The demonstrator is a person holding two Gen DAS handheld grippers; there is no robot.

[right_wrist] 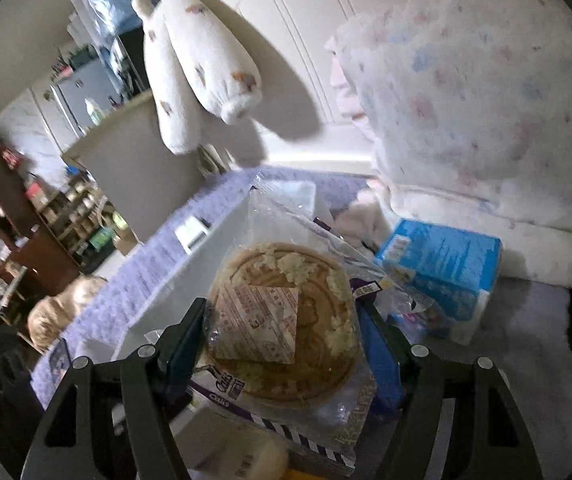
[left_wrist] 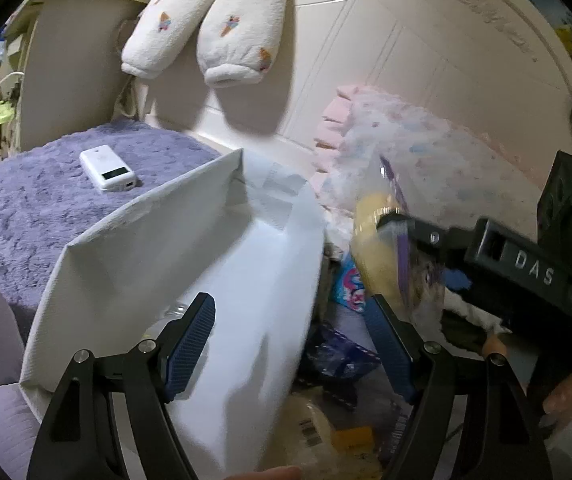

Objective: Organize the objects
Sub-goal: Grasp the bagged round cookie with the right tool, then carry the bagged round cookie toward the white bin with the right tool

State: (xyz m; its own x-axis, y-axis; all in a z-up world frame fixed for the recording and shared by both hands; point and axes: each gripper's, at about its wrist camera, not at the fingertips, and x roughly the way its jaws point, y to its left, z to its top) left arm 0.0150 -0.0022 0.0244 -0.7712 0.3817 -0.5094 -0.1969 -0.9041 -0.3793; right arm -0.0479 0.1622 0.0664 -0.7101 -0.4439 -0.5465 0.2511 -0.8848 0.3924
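Note:
My right gripper [right_wrist: 281, 344] is shut on a clear packet holding a round biscuit [right_wrist: 286, 320], held above the white bag [right_wrist: 221, 240] on the purple bed cover. In the left wrist view the same packet [left_wrist: 382, 248] hangs from the right gripper's black body [left_wrist: 526, 264] at the right. My left gripper [left_wrist: 290, 340] is open, with the white bag's raised side [left_wrist: 189, 240] between its fingers. Several snack packets [left_wrist: 342, 360] lie inside the bag below.
A white power bank [left_wrist: 109, 169] lies on the purple cover [left_wrist: 25, 208]. A blue tissue pack [right_wrist: 442, 268] sits beside a fluffy pastel pillow [right_wrist: 486, 100]. White plush sleeves [left_wrist: 221, 20] hang over the headboard. A cream cabinet [left_wrist: 69, 60] stands at the left.

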